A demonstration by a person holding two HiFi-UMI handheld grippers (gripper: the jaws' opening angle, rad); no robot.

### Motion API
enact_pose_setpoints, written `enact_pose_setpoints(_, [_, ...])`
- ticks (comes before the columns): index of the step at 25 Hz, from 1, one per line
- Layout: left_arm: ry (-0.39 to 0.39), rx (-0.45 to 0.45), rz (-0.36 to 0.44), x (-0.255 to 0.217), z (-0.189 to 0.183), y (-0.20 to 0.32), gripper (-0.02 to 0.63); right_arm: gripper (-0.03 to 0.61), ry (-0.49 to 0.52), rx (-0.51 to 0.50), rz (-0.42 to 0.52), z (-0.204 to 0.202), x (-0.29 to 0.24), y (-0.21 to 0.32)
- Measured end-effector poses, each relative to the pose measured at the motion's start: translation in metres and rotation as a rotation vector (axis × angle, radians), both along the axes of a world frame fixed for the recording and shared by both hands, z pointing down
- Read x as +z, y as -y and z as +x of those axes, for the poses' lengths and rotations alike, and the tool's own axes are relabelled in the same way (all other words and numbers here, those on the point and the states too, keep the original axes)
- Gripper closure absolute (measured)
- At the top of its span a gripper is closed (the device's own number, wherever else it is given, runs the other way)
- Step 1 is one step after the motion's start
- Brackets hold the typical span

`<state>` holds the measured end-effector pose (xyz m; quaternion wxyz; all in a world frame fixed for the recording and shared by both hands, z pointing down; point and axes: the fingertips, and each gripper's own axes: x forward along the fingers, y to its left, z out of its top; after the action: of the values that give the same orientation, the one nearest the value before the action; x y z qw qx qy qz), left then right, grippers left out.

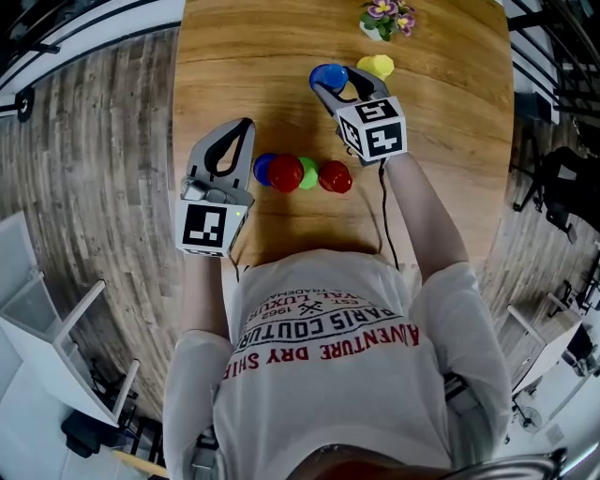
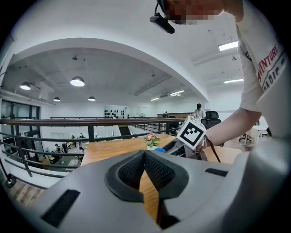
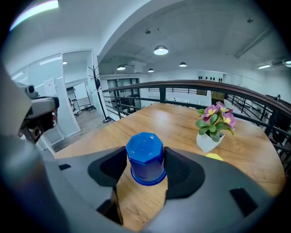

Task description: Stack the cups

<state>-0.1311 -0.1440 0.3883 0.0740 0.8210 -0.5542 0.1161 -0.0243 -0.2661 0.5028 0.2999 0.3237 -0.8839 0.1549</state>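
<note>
An upside-down blue cup (image 3: 144, 157) sits between the pads of my right gripper (image 3: 145, 160), which is shut on it and holds it just above the wooden table (image 1: 441, 169). In the head view that blue cup (image 1: 326, 75) is at the far middle, in the right gripper (image 1: 339, 82). A yellow cup (image 1: 378, 66) lies just beyond it. Near the person's chest is a row of cups: blue (image 1: 263, 169), red (image 1: 285, 173), green (image 1: 308, 172) and red (image 1: 335, 176). My left gripper (image 1: 247, 124) hovers left of the row, shut on nothing, its pads (image 2: 154, 169) meeting at the tips.
A small white pot of flowers (image 1: 387, 19) stands at the table's far edge, close behind the yellow cup (image 3: 213, 157). The table's left edge (image 1: 178, 141) runs just beside the left gripper, with plank floor below. A railing circles the room beyond.
</note>
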Motion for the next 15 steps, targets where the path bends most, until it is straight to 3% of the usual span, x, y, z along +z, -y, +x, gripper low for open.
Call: enact_pose_setpoints(15, [-0.001,0.109,0.007,-0.007,0.036,-0.068,0.598,0.310,0.046,0.053,-0.008,0.043,-0.044,-0.109])
